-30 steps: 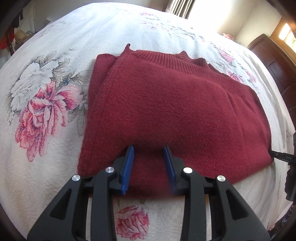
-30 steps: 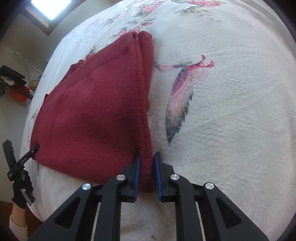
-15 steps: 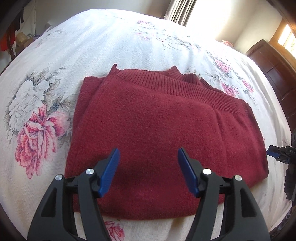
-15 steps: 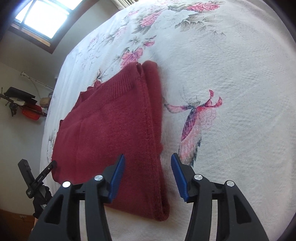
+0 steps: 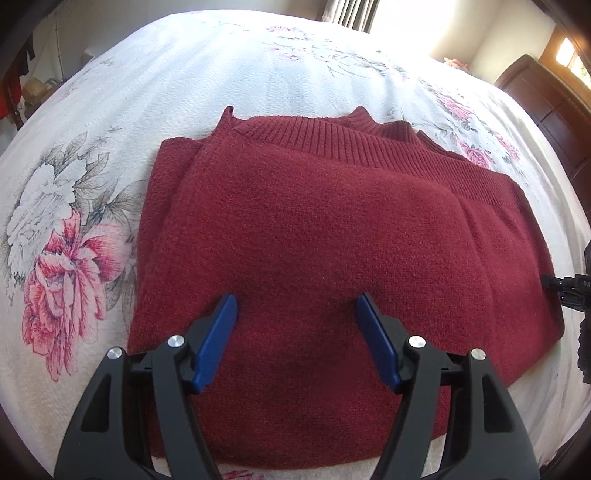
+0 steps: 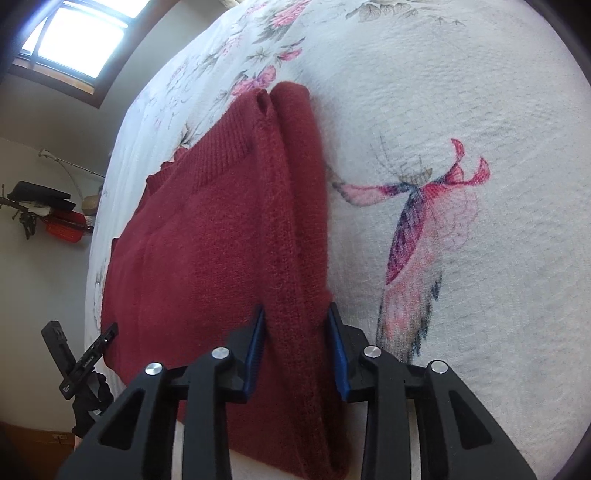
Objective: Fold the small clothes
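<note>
A dark red knitted sweater [image 5: 314, 240], folded into a rectangle, lies on a white floral bedspread [image 5: 184, 74]. The left gripper [image 5: 296, 308] hovers over its near edge, fingers wide apart and empty. The right gripper [image 6: 296, 317] straddles the sweater's right-hand fold with fingers apart, not clamped. The sweater's long axis runs from one gripper to the other.

Daylight floods both views. In the left wrist view a window [image 5: 406, 22] at upper right is blown out to white, washing out the bedspread [image 5: 221, 66] near it. In the right wrist view a window [image 6: 77, 33] glows at upper left. Shadows are soft. Fisheye bending curves the edges, with dark vignetted corners. Focus is sharp mid-frame.
</note>
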`<state>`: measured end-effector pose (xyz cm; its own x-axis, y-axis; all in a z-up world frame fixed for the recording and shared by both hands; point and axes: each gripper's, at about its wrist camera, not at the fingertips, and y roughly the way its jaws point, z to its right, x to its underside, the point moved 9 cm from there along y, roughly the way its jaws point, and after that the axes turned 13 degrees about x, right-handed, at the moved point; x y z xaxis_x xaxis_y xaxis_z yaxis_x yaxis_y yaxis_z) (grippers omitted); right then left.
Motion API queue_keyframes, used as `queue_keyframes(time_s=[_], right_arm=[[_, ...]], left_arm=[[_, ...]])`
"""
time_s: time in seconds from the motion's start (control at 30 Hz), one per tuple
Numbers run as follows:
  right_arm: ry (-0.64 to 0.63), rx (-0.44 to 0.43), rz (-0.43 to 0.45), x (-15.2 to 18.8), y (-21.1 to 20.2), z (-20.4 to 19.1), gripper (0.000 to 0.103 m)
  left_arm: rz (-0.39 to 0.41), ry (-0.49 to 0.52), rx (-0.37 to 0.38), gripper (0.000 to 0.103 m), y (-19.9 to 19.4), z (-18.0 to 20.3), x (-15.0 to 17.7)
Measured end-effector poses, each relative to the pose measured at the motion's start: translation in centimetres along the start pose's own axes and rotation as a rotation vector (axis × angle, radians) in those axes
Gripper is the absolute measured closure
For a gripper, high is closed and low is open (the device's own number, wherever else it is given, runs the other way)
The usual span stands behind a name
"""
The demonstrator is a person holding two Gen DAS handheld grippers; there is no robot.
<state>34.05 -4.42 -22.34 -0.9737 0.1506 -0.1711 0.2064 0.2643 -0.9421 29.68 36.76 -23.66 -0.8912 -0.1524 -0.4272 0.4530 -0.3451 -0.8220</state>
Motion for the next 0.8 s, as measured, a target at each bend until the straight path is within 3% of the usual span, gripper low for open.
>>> queue_keyframes(time_s=[0.53, 0.8], right_arm=[[0.003, 0.065, 0.036, 0.1, 1.1, 0.1, 0.076], [0.003, 0.203, 0.008, -0.5, 0.6, -1.3, 0.08]], left_arm=[[0.02, -0.031, 0.04, 0.034, -0.1, -0.4, 0.3], [0.032, -0.111, 0.089, 0.035, -1.8, 0.1, -0.2]])
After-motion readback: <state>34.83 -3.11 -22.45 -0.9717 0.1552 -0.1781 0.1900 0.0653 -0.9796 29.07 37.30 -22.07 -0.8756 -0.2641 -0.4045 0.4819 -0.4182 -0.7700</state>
